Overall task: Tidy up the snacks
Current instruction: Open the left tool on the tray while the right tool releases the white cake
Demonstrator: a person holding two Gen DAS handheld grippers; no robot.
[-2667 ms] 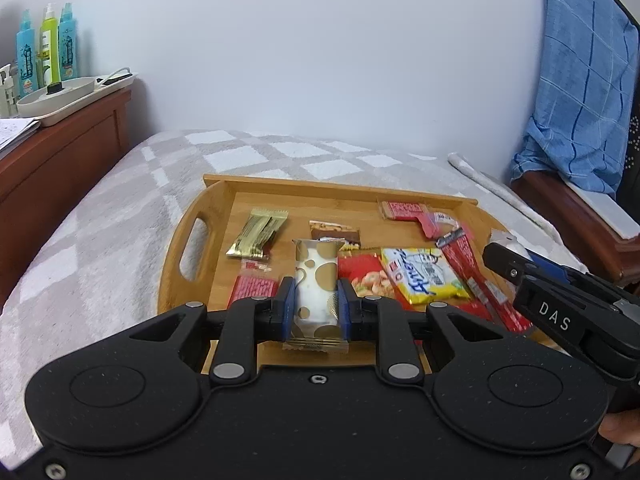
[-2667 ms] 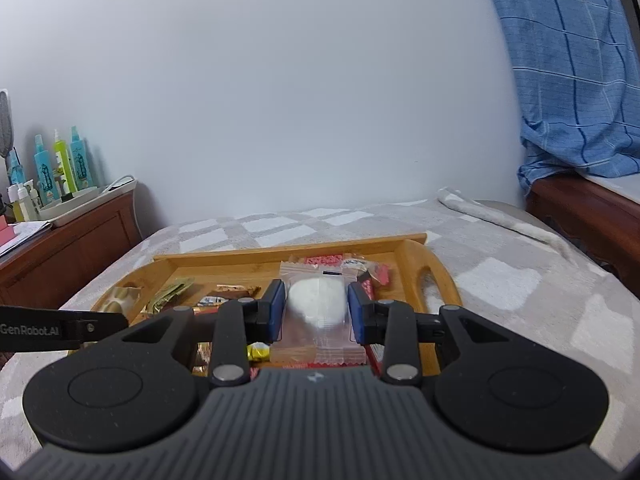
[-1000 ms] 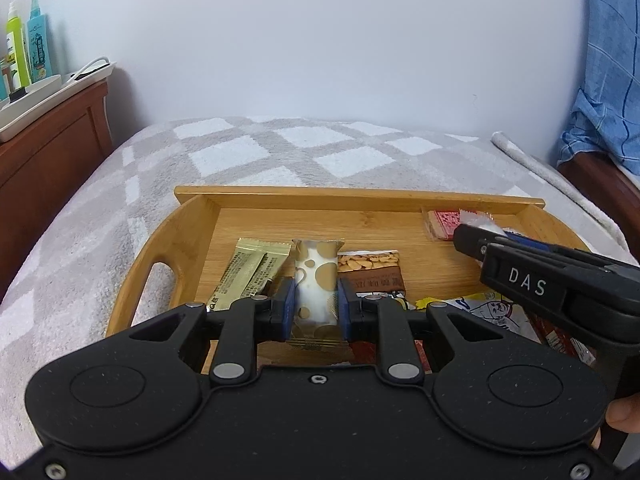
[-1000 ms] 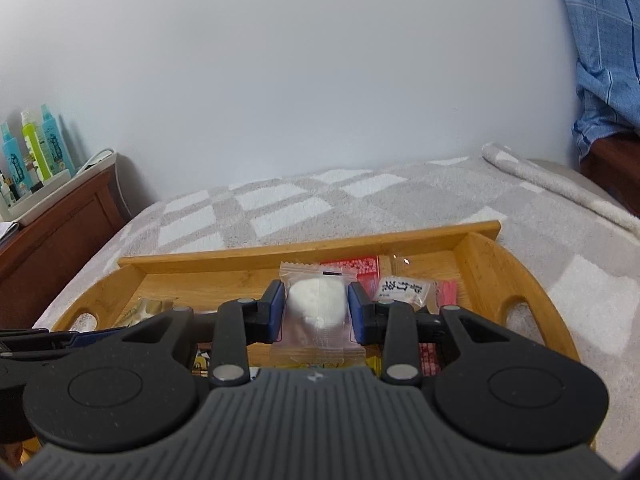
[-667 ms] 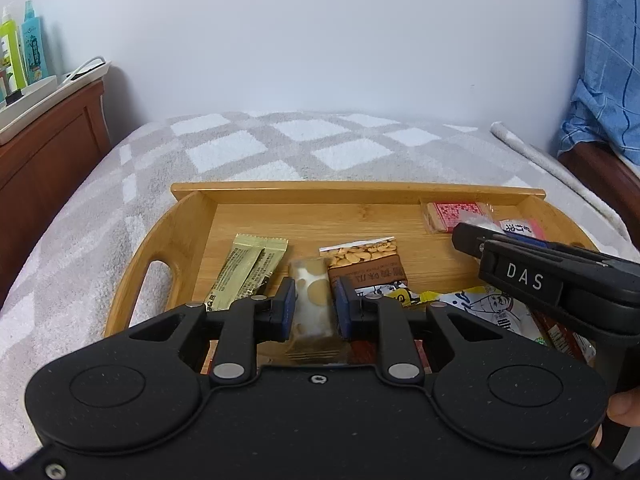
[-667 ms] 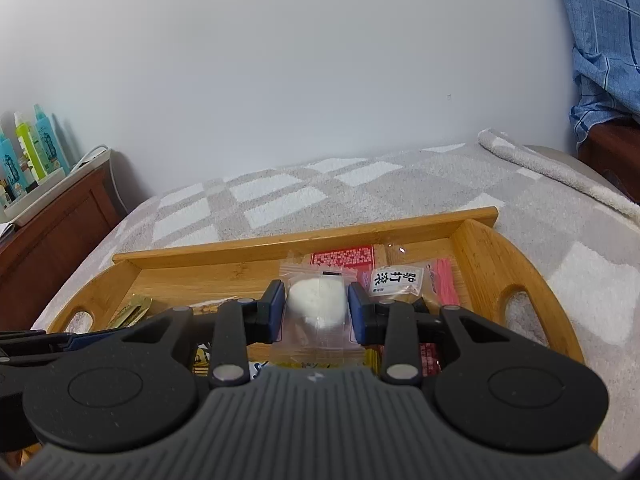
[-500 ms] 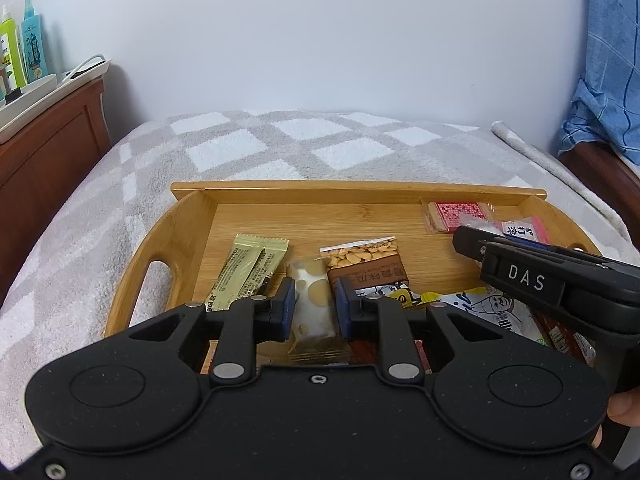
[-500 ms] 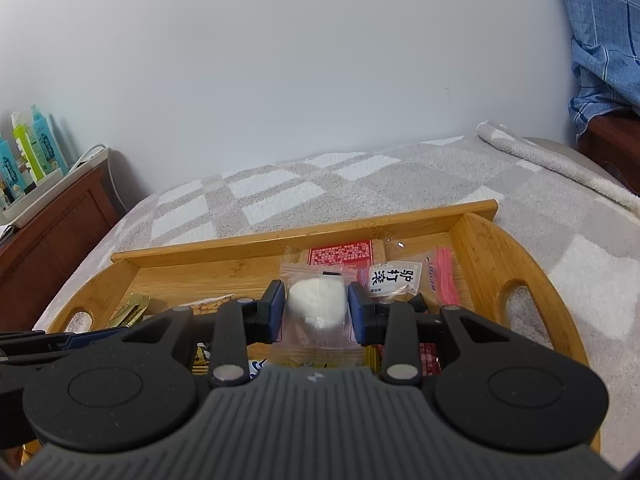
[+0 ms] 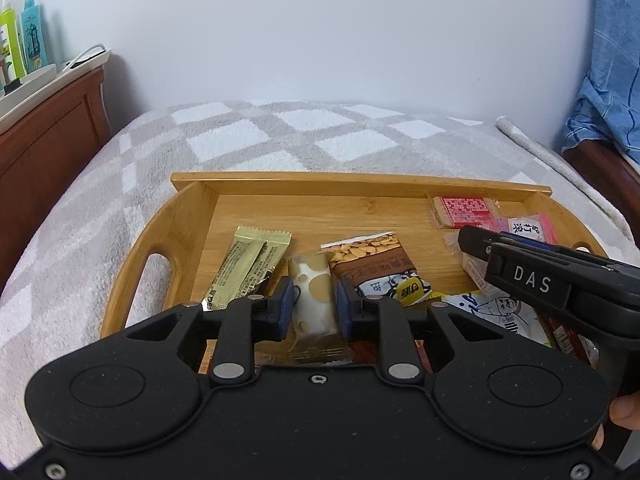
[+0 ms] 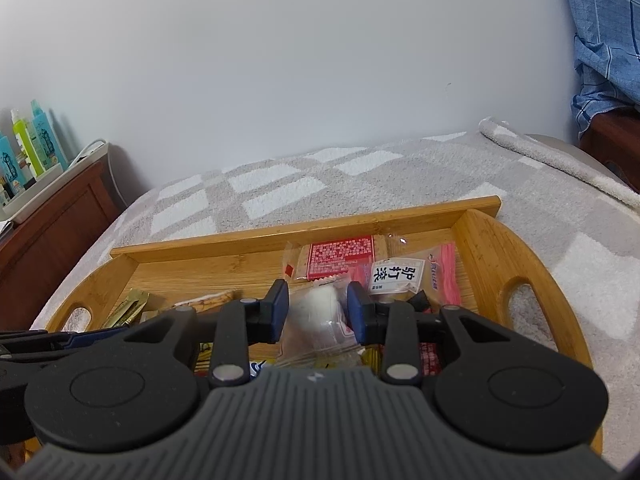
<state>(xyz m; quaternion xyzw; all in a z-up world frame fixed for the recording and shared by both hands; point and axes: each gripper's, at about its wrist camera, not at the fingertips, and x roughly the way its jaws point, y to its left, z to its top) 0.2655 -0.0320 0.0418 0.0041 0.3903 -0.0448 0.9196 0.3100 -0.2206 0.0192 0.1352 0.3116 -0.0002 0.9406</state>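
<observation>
A wooden tray [image 9: 192, 216] with snacks lies on the bed; it also shows in the right wrist view [image 10: 480, 232]. My left gripper [image 9: 311, 300] has its jaws slightly apart around a white packet with gold dots [image 9: 314, 300], which rests on the tray between a gold sachet [image 9: 248, 264] and a peanut packet [image 9: 372, 264]. My right gripper [image 10: 318, 306] has opened around a clear packet with a white sweet [image 10: 320, 312], blurred, low over the tray. The right gripper also shows in the left wrist view [image 9: 520, 268].
A red packet [image 10: 340, 258] and a pink-and-white packet [image 10: 404, 274] lie at the tray's far right. A checked grey blanket [image 9: 280, 136] covers the bed. A wooden nightstand with bottles [image 9: 24, 40] stands at the left, blue cloth [image 10: 600, 20] at the right.
Both grippers came down over the tray. The left one loosened on the gold-dotted packet, now lying on the tray. The right jaws have just widened and the white sweet packet is slipping down.
</observation>
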